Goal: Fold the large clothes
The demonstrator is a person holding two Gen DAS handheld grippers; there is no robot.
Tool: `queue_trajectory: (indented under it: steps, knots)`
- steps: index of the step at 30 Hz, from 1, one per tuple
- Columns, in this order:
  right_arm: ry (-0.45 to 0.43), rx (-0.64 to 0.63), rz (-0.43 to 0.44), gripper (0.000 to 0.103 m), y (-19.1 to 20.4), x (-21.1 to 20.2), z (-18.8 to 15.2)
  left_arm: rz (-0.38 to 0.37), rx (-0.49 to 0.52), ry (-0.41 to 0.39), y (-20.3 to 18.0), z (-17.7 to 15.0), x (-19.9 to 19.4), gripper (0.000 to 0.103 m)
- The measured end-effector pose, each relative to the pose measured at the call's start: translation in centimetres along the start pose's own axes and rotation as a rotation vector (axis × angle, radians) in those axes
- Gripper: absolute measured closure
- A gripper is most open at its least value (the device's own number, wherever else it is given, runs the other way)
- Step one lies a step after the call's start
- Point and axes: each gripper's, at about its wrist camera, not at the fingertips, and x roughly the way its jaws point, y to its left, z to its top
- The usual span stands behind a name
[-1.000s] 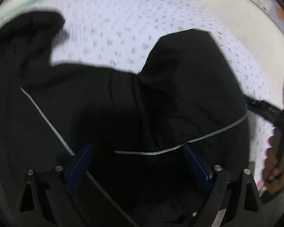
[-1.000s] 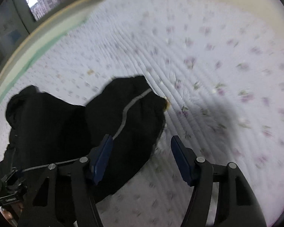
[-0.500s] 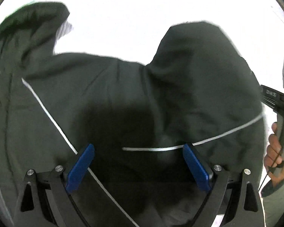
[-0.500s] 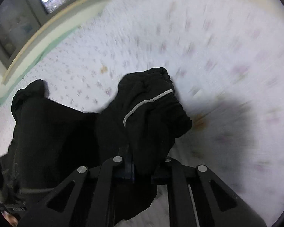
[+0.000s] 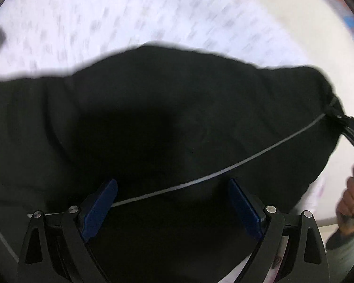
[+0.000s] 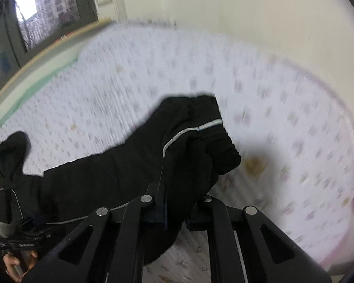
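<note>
A large black garment (image 5: 165, 122) with a thin white stripe lies on a flowered bed sheet (image 5: 153, 18). My left gripper (image 5: 173, 202) is open, its blue pads spread just above the cloth, with the stripe passing between them. My right gripper (image 6: 179, 202) is shut on the black garment's cuffed end (image 6: 195, 146) and holds it lifted off the sheet (image 6: 283, 118). The right gripper also shows at the right edge of the left wrist view (image 5: 335, 113), pinching that end.
The bed's far edge meets a window (image 6: 35, 18) and a cream wall (image 6: 224, 7). A brown stain (image 6: 254, 164) marks the sheet beside the lifted cuff. The other sleeve end (image 6: 10, 151) lies at the far left.
My right gripper closed on the garment's cuffed end and has lifted it, pulling the cloth taut. My left gripper stayed open and moved along the cloth.
</note>
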Motion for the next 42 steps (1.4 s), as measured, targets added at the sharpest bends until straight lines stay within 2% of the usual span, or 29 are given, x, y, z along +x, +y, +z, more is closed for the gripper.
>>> queue_trajectory:
  steps: [2, 3, 5, 9, 11, 12, 14, 18, 20, 24, 29, 32, 34, 39, 41, 42]
  knots:
    - [0.02, 0.008, -0.006, 0.092, -0.2, 1.3, -0.4, -0.001, 0.009, 0.001, 0.2, -0.2, 0.2, 0.009]
    - [0.024, 0.014, 0.017, 0.092, -0.3, 1.2, -0.4, 0.001, 0.013, 0.005, 0.1, -0.1, -0.2, 0.009]
    - [0.017, 0.024, 0.129, 0.092, -0.1, 0.0, 0.1, 0.004, 0.013, -0.006, 0.1, 0.1, -1.7, 0.009]
    - [-0.027, -0.015, 0.268, 0.092, 2.4, -3.3, 0.6, -0.007, -0.002, -0.086, 1.0, -1.8, -7.5, 0.009]
    - [-0.043, -0.051, 0.327, 0.092, 5.3, -5.2, 0.5, 0.004, -0.004, -0.131, 1.7, -2.9, -11.2, 0.008]
    - [-0.048, -0.066, 0.34, 0.092, 6.6, -5.8, 0.4, 0.007, -0.004, -0.145, 3.5, -3.3, -12.6, 0.008]
    - [-0.048, -0.108, 0.383, 0.092, 10.9, -7.0, 0.0, 0.033, -0.016, -0.188, 5.1, -4.8, -16.4, 0.009]
    - [-0.037, -0.198, 0.471, 0.092, 18.4, -9.4, -2.0, 0.11, -0.035, -0.253, 8.1, -8.1, -21.5, 0.009]
    - [-0.02, -0.258, 0.532, 0.092, 23.8, -10.5, -3.5, 0.145, -0.053, -0.278, 10.6, -9.8, -24.9, 0.008]
    - [0.027, -0.369, 0.603, 0.092, 32.1, -12.0, -7.4, 0.197, -0.12, -0.309, 14.8, -12.2, -28.0, 0.009]
    - [0.127, -0.481, 0.694, 0.092, 42.4, -10.9, -12.4, 0.289, -0.204, -0.326, 20.7, -15.7, -32.2, 0.009]
    - [0.203, -0.542, 0.724, 0.092, 48.2, -9.3, -16.2, 0.321, -0.252, -0.329, 23.8, -18.0, -33.8, 0.009]
    - [0.249, -0.571, 0.715, 0.092, 51.3, -7.6, -18.8, 0.345, -0.292, -0.324, 25.7, -19.5, -34.6, 0.009]
    - [0.349, -0.644, 0.609, 0.091, 57.9, -2.3, -25.3, 0.371, -0.362, -0.309, 29.5, -22.7, -35.5, 0.009]
    - [0.382, -0.655, 0.584, 0.089, 58.6, -0.7, -27.1, 0.378, -0.377, -0.296, 30.3, -23.3, -35.3, 0.009]
    - [0.404, -0.669, 0.564, 0.084, 58.9, 0.0, -28.0, 0.381, -0.381, -0.29, 30.8, -23.7, -35.1, 0.009]
